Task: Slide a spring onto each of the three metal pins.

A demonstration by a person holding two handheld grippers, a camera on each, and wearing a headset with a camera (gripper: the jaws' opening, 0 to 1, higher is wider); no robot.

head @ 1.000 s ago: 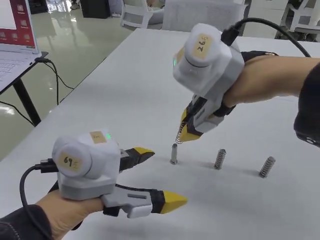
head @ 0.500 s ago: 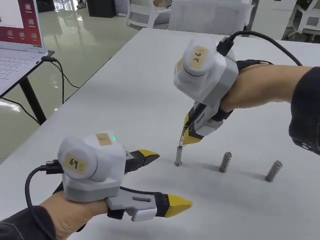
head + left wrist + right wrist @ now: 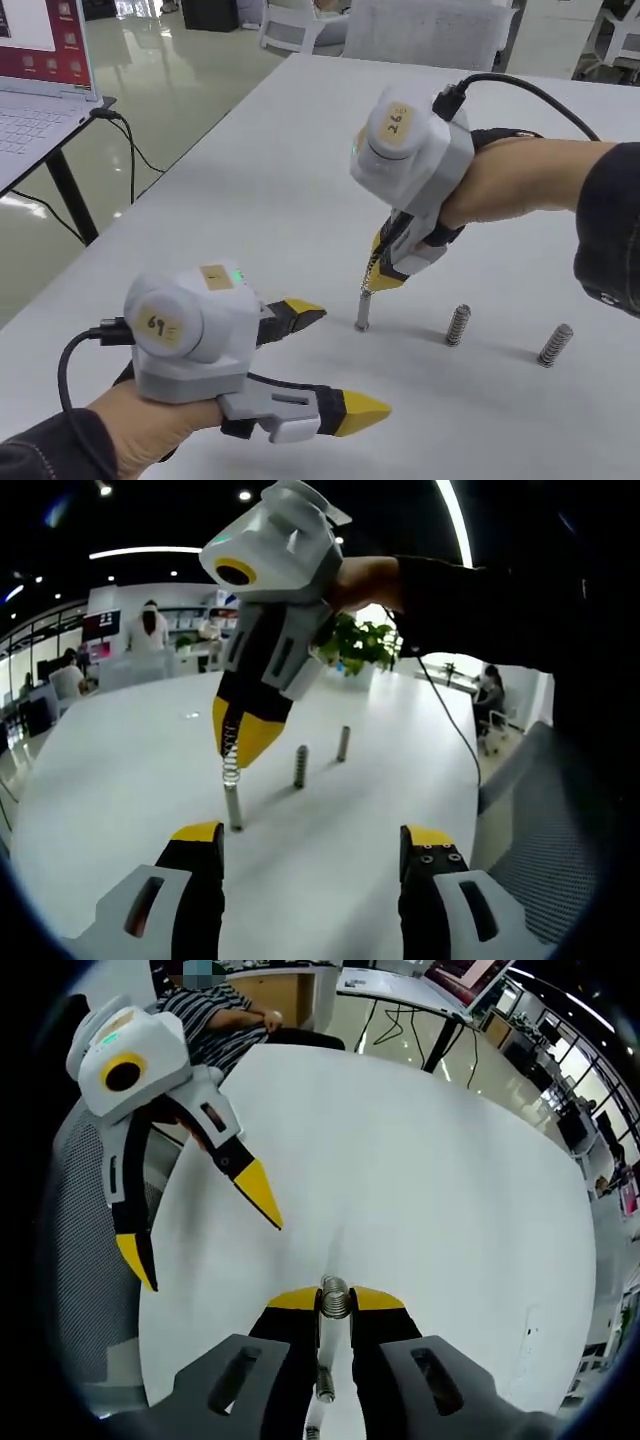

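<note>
In the head view, the right claw (image 3: 383, 272) is pinched on a spring (image 3: 369, 281). The spring hangs from the claw's yellow tips directly over the bare pin (image 3: 362, 312), with its lower end at the pin's top. On the counter (image 3: 250, 190), the middle pin (image 3: 458, 325) and the end pin (image 3: 555, 345) each already wear a spring, so this looks like the last one. The left claw (image 3: 342, 360) hovers wide and empty, low and near the bare pin.

In the left gripper view, the bottom coil meets the pin's tip, and the spring and pin run nearly in one line. The left claw's own jaws stand well apart either side.

The right gripper view looks down the closed jaws, and the top coil sits clamped between the tips.

To do this step well, the spring should probably stay upright and centred over the pin. Lower it gently until several coils have passed the tip, and only then ease the grip. A tilted spring would likely catch on the tip or push the pin over.
</note>
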